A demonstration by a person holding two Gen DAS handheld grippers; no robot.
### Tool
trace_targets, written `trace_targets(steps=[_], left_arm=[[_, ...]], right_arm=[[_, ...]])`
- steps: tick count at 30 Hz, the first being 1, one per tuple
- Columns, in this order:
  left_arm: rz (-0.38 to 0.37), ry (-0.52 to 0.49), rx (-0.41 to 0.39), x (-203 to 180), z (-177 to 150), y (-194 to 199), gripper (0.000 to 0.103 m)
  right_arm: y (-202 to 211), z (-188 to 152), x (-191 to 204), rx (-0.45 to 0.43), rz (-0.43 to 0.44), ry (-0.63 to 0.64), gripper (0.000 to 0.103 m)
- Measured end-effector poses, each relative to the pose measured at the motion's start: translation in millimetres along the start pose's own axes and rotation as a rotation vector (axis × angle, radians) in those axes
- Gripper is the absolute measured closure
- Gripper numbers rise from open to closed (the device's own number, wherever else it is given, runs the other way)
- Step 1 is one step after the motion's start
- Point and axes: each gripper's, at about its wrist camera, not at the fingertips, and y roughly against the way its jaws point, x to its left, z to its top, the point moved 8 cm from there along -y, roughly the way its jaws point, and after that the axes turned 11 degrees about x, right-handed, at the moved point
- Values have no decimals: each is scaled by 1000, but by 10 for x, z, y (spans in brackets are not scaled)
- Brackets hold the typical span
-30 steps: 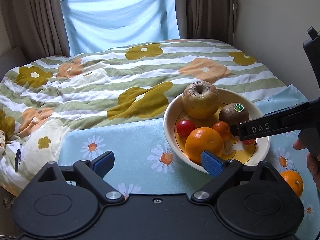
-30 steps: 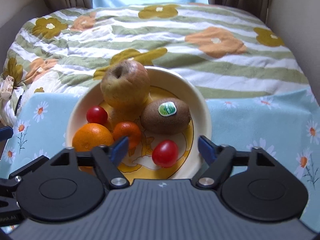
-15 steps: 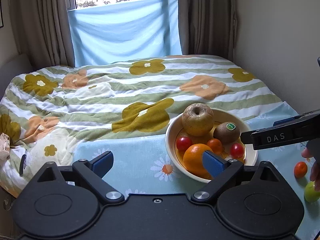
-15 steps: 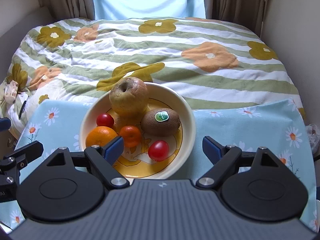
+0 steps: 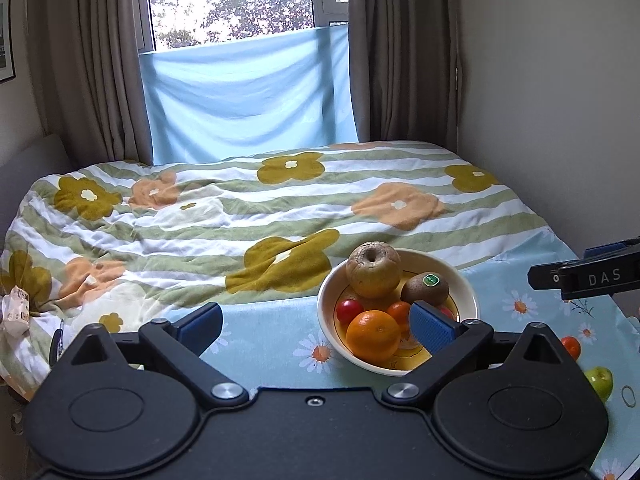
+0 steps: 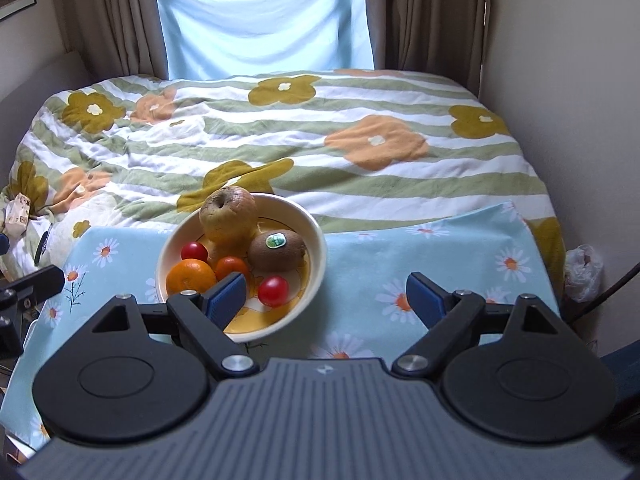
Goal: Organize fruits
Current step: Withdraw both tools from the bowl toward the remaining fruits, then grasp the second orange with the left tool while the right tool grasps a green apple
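Observation:
A cream bowl (image 5: 468, 292) (image 6: 316, 240) sits on the blue daisy cloth (image 5: 272, 336) (image 6: 400, 248). It holds a brownish apple (image 5: 374, 270) (image 6: 228, 216), a kiwi (image 5: 425, 288) (image 6: 277, 250), an orange (image 5: 373, 335) (image 6: 190, 277), a small mandarin (image 6: 231, 266) and two cherry tomatoes (image 6: 273, 290) (image 6: 194, 251). A mandarin (image 5: 571, 346) and a green fruit (image 5: 600, 380) lie on the cloth at right. My left gripper (image 5: 316, 324) is open and empty, left of and above the bowl. My right gripper (image 6: 326, 294) is open and empty, above the bowl's right side.
The cloth lies on a bed with a flowered striped quilt (image 5: 240, 216). A wall (image 5: 560, 100) stands close on the right, curtains and a window behind. A plastic bag (image 6: 582, 266) lies at the right bed edge. The right gripper's arm (image 5: 588, 276) shows in the left view.
Both grippers have pulled back and up from the bowl, so it looks smaller. The right gripper has left a cherry tomato in the bowl. A mandarin and a green fruit came into view.

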Motion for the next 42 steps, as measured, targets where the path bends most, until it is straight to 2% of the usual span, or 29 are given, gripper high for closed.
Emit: trace_targets(steps=[5,9,17,21,29,37,42], left_arm=[[28,22,-13,-170,-87,205,2],[32,40,-16,-353,-198,339,1],[29,20,20,-822,-473,326,1],[9,-8,47,-1033,-606,203,1],[-56,-77,115,-1452,-839,-258,1],[-119,-132,154,-1711,-890,-706,2],[-148,-162,174,-1818,-887,-907,12]], right_arm=[[230,-233,-201,-14,-17,45,1],[360,-438,-326,-14,3,80,1],[373,-897,-632,19,11,162,0],[309,-1082,-812,15,31,158,0],[-68,-1444,-990,81,46,192,0],[-350,-1582,-1009,97,100,159,0],[-428,-1577,-969,84,106,168,0]])
